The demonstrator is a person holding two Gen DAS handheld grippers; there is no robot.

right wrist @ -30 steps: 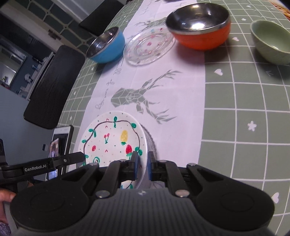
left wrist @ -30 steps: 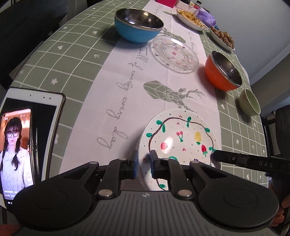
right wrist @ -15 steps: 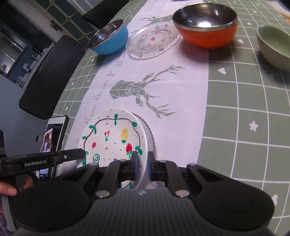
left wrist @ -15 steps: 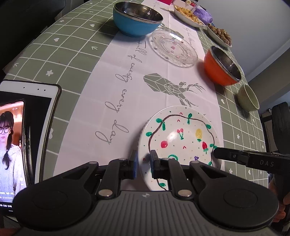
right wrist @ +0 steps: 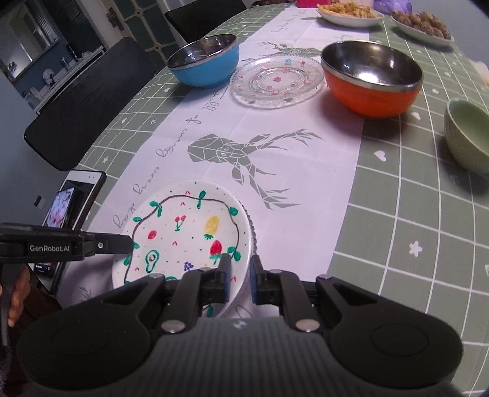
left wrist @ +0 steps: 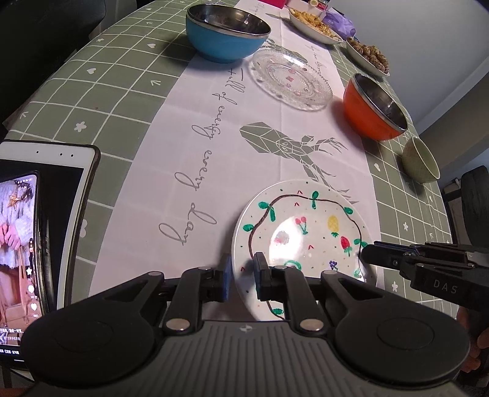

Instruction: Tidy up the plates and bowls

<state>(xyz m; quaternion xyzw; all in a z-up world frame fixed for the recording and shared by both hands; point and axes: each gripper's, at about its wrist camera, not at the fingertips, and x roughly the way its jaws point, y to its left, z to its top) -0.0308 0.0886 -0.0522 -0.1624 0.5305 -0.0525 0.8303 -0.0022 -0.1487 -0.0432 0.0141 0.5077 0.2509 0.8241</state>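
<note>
A white plate painted with fruit point(left wrist: 305, 232) point(right wrist: 189, 235) sits near the front of the table, on top of a ribbed glass plate whose rim point(right wrist: 252, 232) shows at its right edge. My left gripper point(left wrist: 242, 276) is shut on the plate's left rim. My right gripper point(right wrist: 240, 276) is shut on the right rim, over both plates' edges. Further back stand a blue bowl point(left wrist: 226, 33) point(right wrist: 204, 61), a clear glass plate point(left wrist: 290, 79) point(right wrist: 276, 82), an orange bowl point(left wrist: 374, 107) point(right wrist: 371, 78) and a small green bowl point(left wrist: 420, 160) point(right wrist: 467, 136).
A tablet with a phone leaning on it point(left wrist: 36, 232) point(right wrist: 71, 201) lies at the table's left front. Two dishes of snacks point(left wrist: 314, 23) point(right wrist: 421, 23) stand at the far end. Black chairs point(right wrist: 88, 100) flank the left side. A white runner point(left wrist: 214, 128) crosses the green checked cloth.
Both grippers keep their hold on the painted plate and have dropped lower and closer to the table. The plate sits a little further right in the left wrist view.
</note>
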